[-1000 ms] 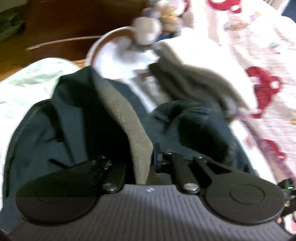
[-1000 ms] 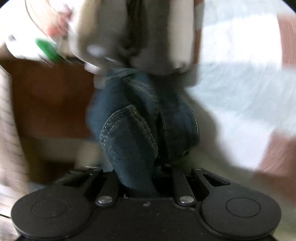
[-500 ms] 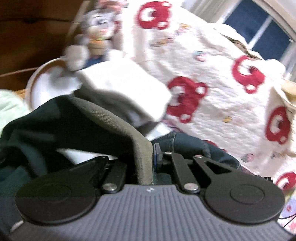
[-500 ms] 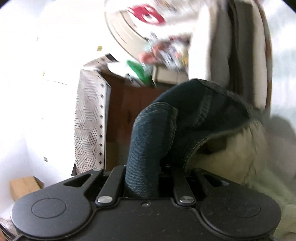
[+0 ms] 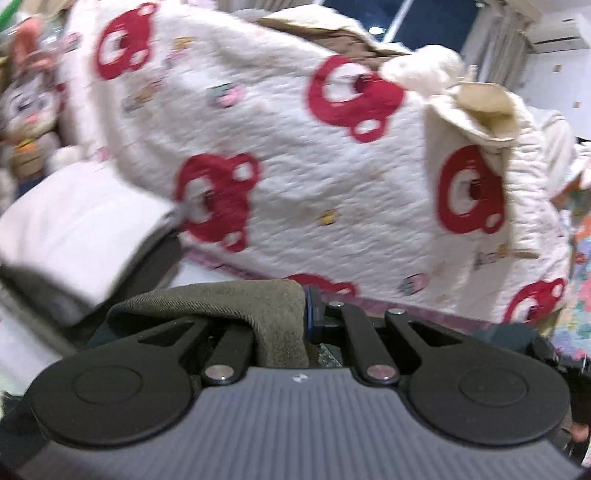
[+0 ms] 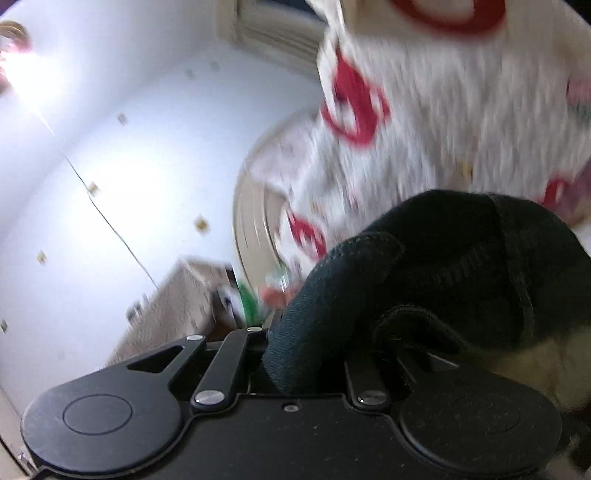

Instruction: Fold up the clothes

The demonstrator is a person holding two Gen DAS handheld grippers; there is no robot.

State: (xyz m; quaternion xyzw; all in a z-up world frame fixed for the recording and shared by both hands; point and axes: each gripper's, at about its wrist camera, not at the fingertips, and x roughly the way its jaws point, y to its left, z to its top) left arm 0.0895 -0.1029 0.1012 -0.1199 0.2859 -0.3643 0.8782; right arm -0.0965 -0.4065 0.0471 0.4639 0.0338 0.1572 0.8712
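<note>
A: What does the left gripper [image 5: 291, 325] have?

B: Its jaws are clamped on a fold of olive-grey cloth [image 5: 236, 306]. The fold arches up out of them and drops away to the left, over the gripper's left linkage. Whether this cloth belongs to the same garment the other gripper holds, I cannot tell.

A: And the right gripper [image 6: 317, 365]?

B: Its jaws are pinched together on a thick bunch of dark denim [image 6: 436, 266]. The denim bulges up and to the right, hiding most of the right finger, with stitched seams showing along the bulge. A pale, fleecy lining [image 6: 535, 365] shows under it at the lower right.

A: So where is the clothing?

B: Held in both grippers, right at the jaws. In the left wrist view more dark fabric [image 5: 517, 339] lies low, behind the gripper's right side.

A: What is behind it?

B: A white quilted blanket [image 5: 314, 177] printed with red bear heads fills most of the left wrist view. To its left sits a folded white cloth [image 5: 74, 229] on top of something dark grey, and at the far left edge a grey stuffed toy [image 5: 29, 107], blurred. A dark window [image 5: 424, 18] shows at the top.

A: The right wrist view?

B: It is tilted upward and blurred. The same blanket [image 6: 443, 110] is at the upper right, a white wall [image 6: 129, 184] with a bright glare is at the left, and a patterned panel [image 6: 173, 306] stands below it.
</note>
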